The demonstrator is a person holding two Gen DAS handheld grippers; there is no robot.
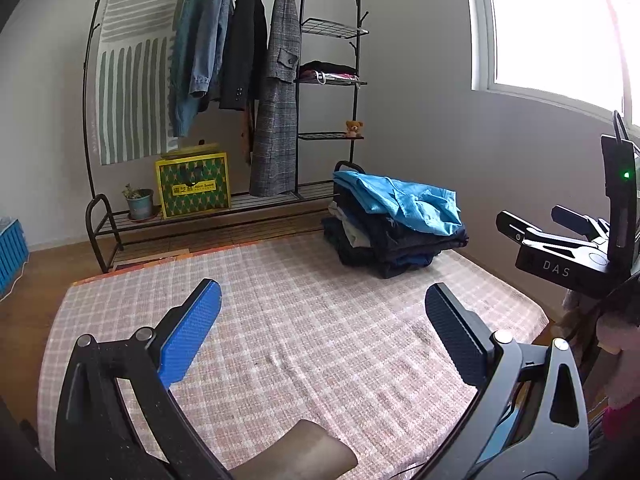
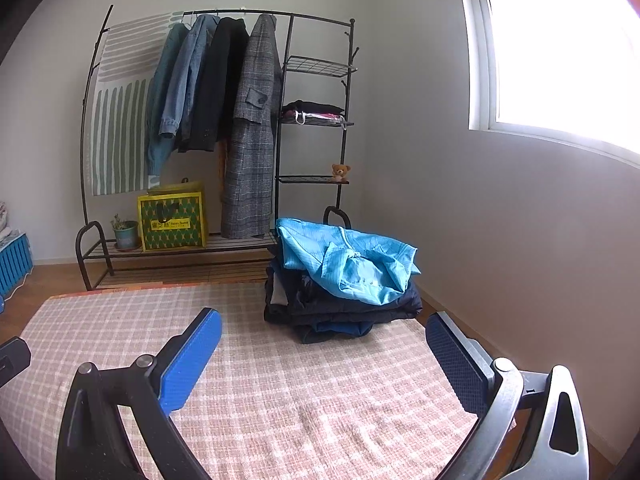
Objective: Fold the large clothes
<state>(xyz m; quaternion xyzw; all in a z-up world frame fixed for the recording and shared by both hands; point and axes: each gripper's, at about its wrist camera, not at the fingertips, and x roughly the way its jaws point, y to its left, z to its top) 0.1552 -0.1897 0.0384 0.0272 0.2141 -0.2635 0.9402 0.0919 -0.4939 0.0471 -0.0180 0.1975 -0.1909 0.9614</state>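
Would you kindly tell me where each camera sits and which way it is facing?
Left wrist: on the left gripper, facing over the checked cloth to the clothes rack; open fingers, the right gripper at the right edge.
Right wrist: on the right gripper, facing likewise; open fingers.
Shared: blue garment on the clothes pile, rack, window.
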